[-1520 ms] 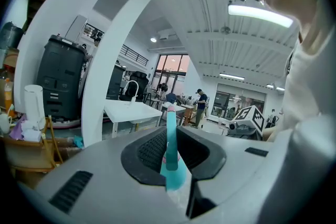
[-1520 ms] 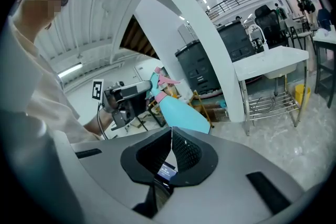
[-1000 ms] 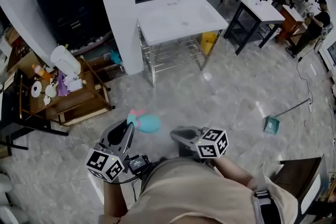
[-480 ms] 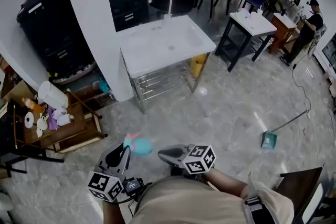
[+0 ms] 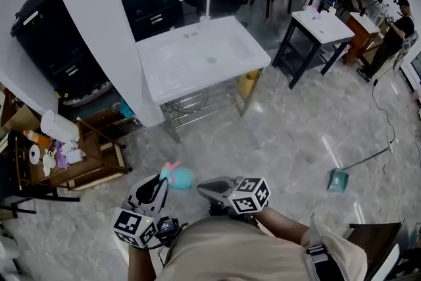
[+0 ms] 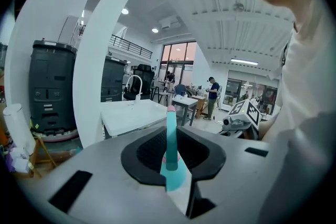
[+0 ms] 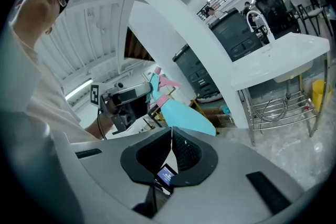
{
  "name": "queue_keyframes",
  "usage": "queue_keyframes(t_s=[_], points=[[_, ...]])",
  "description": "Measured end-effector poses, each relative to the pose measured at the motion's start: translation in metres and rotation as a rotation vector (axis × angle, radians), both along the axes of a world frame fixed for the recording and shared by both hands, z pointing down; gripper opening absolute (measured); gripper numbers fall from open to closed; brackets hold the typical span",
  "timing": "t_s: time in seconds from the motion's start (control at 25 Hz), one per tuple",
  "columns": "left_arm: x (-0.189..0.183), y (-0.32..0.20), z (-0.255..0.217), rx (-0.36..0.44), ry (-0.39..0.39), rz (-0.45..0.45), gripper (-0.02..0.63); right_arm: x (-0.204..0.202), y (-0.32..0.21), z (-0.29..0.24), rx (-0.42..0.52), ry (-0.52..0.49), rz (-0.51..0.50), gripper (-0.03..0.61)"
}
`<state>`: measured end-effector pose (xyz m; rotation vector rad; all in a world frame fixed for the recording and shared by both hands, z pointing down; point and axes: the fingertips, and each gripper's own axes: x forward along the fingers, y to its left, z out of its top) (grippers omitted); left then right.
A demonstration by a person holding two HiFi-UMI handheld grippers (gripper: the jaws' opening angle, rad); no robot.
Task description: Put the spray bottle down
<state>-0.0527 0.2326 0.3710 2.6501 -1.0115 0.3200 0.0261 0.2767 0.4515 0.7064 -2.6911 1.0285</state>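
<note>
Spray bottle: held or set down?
Held: the left gripper is shut on the spray bottle, above the floor in the head view.

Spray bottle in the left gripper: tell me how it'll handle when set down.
The spray bottle is probably light, stiff plastic: the left gripper alone holds it out sideways near its pink trigger. Its rounded, smooth teal body may roll if laid down, and could slip in the jaws.

- The right hand-held gripper [image 7: 171,139], nearest, has its jaws pressed together with nothing between them.
- To the left, the left hand-held gripper [image 7: 144,99] holds a teal spray bottle [image 7: 186,115] by its pink-triggered head.
- At the far right stands a white sink unit [image 7: 286,57] with a curved faucet [image 7: 257,18] and a wire rack [image 7: 283,107] underneath.
</note>
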Motion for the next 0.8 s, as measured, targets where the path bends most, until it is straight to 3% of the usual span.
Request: queue_keyframes(t_s=[0.2,0.8], points=[[0.034,-0.030,-0.004,0.023,-0.021,0.008,0.061,0.036,-0.032,-0.001,-0.012,-0.038,0.029,0.021],[0.046,-0.084,-0.017,0.045,-0.082,-0.092,0.061,0.058,-0.089,-0.004,-0.015,-0.123,-0.013,0.021]])
